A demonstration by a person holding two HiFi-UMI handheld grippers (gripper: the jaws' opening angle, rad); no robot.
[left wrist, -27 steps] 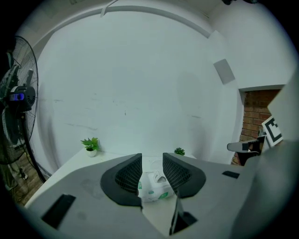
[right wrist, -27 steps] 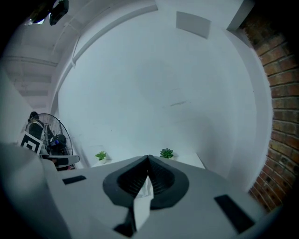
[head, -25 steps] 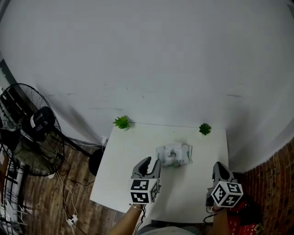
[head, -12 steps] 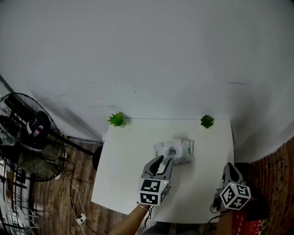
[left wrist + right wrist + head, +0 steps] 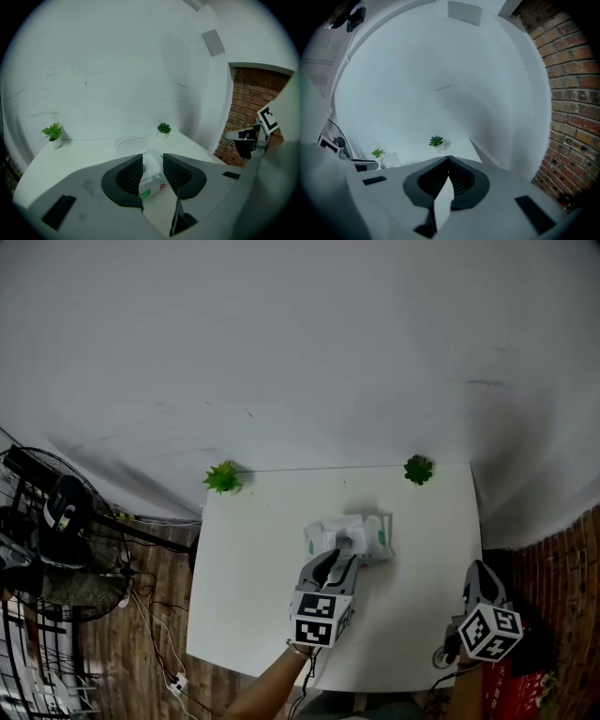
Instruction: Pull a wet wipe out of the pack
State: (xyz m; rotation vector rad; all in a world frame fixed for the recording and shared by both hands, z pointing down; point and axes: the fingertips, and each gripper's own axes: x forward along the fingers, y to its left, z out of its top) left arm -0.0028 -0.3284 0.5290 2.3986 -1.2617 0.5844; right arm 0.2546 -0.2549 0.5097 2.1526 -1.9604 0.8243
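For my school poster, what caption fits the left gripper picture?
Open left gripper framing the wet wipe pack, lid flipped open, on a white table.

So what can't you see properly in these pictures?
- Opening of the wet wipe pack: the left tongs hide it in the left gripper view, and it is too small in the head view. I can't tell if a wipe pokes out.
- Pack's print: too small, blurry.
- Fan: head view, cut off by the left edge.

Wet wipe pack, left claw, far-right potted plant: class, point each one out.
wet wipe pack (image 5: pixel 373 538), head view, right part of its body.
left claw (image 5: pixel 152 163), left gripper view, midway between its parted tips.
far-right potted plant (image 5: pixel 418 469), head view, its green leaves.
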